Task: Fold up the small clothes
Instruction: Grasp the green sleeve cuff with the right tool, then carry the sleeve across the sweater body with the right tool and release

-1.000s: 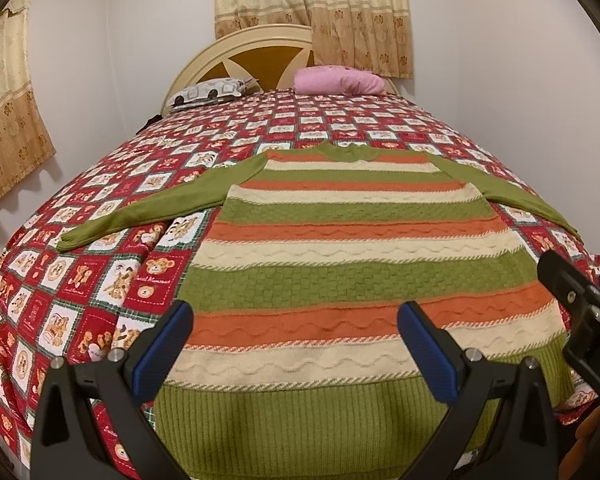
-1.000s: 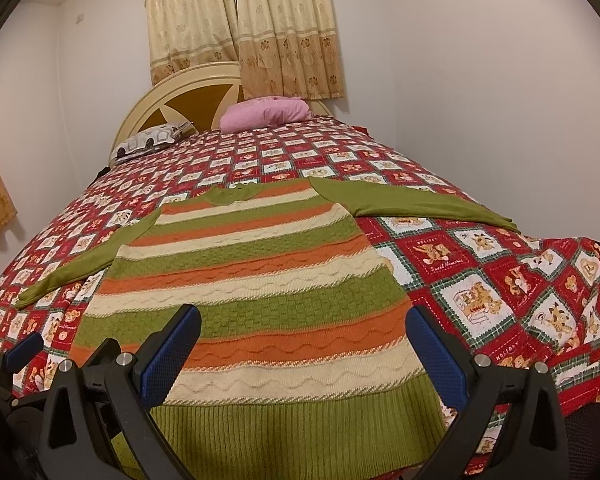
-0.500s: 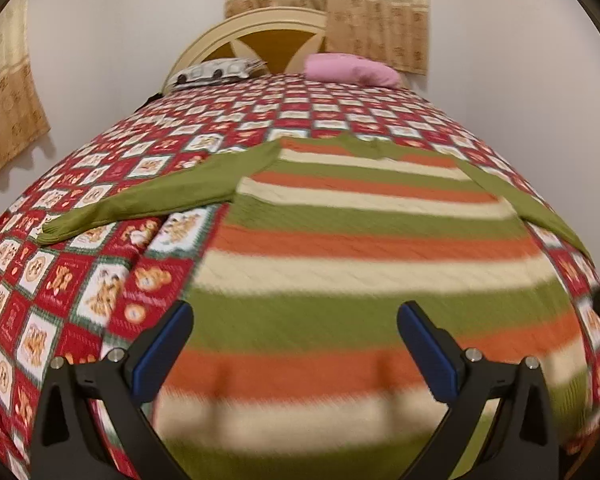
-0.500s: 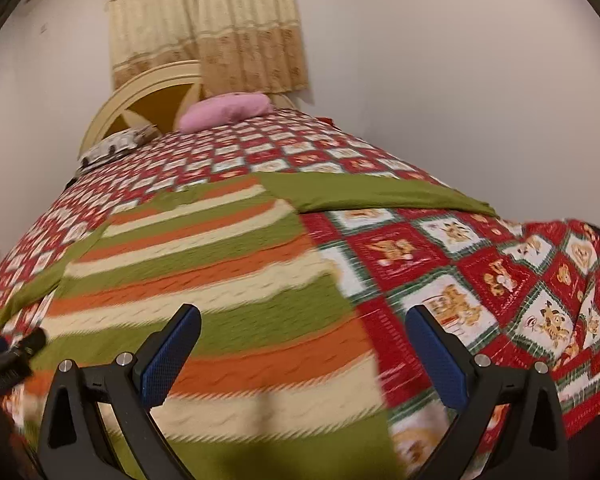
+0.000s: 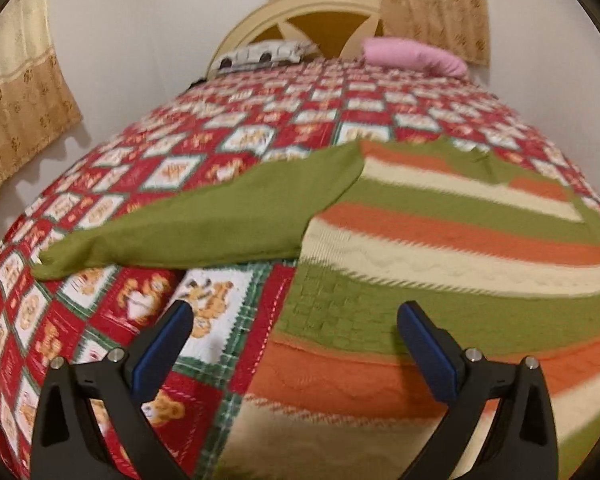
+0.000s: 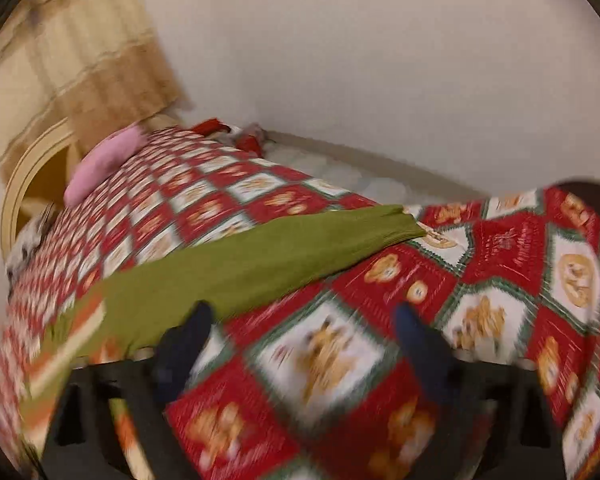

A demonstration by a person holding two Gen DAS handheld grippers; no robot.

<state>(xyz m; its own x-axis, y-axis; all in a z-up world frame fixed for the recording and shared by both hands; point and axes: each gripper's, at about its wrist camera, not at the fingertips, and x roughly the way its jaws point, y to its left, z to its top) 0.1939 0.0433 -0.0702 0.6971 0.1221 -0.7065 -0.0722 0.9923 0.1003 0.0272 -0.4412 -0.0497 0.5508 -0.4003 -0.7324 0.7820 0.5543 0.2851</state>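
Here a bed [image 5: 260, 128] fills both views, covered by a red, white and green quilt [image 5: 148, 304] printed with teddy bears; a cream arched headboard [image 5: 300, 12] stands at its far end against a pale wall [image 6: 380, 60], with tan patterned curtains [image 5: 432, 4] above it and another curtain on the left wall; a pink pillow [image 5: 412, 54] and a white patterned pillow [image 5: 266, 50] lie beside each other at the head. The sweater [image 5: 440, 240], striped green, orange and cream, lies flat on the quilt, its plain green left sleeve [image 5: 204, 224] stretched out sideways; the right view, blurred, shows the right sleeve [image 6: 280, 256] laid out likewise toward the bed's edge, where the quilt drops off near the wall. The left gripper [image 5: 296, 340] hovers over the sweater's left side edge, jaws wide apart, with nothing between them; one blue pad is above quilt, the other above knit. The right gripper [image 6: 300, 344] hangs over bare quilt just below the right sleeve; its jaws have just been closing but stand apart, holding nothing.
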